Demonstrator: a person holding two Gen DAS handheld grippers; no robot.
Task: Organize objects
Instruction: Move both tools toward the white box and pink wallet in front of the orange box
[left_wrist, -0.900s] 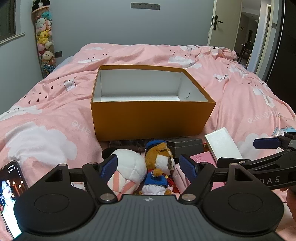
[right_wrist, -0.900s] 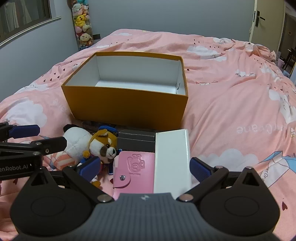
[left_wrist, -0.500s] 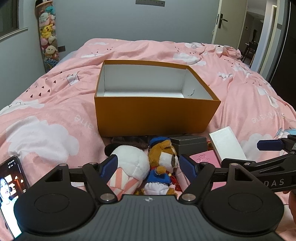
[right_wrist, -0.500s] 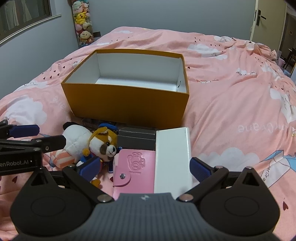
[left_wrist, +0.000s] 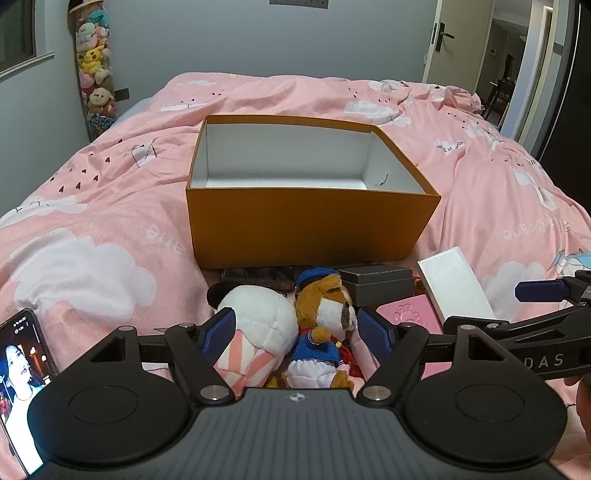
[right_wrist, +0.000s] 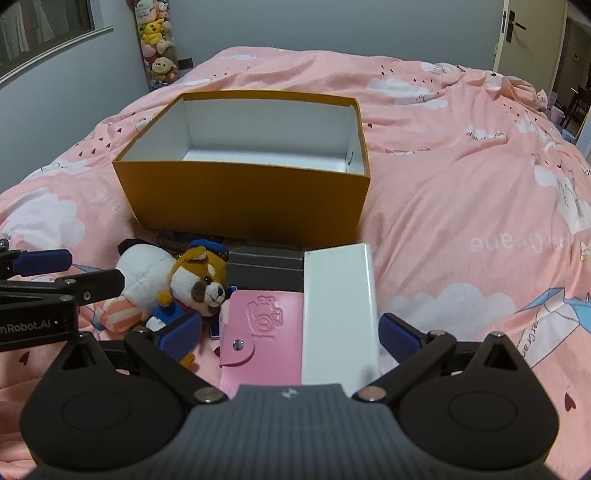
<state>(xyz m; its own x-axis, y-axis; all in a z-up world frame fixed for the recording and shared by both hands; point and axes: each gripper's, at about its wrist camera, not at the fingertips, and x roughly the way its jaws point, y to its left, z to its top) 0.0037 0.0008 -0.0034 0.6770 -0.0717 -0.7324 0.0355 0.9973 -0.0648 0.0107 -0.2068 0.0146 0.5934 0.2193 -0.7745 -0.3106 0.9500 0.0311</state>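
Note:
An open orange box (left_wrist: 306, 225) with a white, empty inside stands on the pink bed; it also shows in the right wrist view (right_wrist: 243, 199). In front of it lie a white plush (left_wrist: 258, 325), a brown dog plush in blue (left_wrist: 325, 317), a dark grey box (left_wrist: 380, 282), a pink card wallet (right_wrist: 264, 332) and a long white box (right_wrist: 338, 310). My left gripper (left_wrist: 295, 332) is open, its fingers either side of the two plushes. My right gripper (right_wrist: 290, 332) is open, spanning the wallet and the white box.
A phone (left_wrist: 20, 384) with a lit screen lies on the bed at the lower left. A dark flat item (left_wrist: 258, 275) lies against the orange box's front. A tube of plush toys (left_wrist: 94, 70) stands by the far wall. A doorway (left_wrist: 517, 62) opens at the right.
Both grippers have tilted up and drawn back slightly, so the orange box and the objects sit lower in both views. Both stay open. Nothing on the bed has moved.

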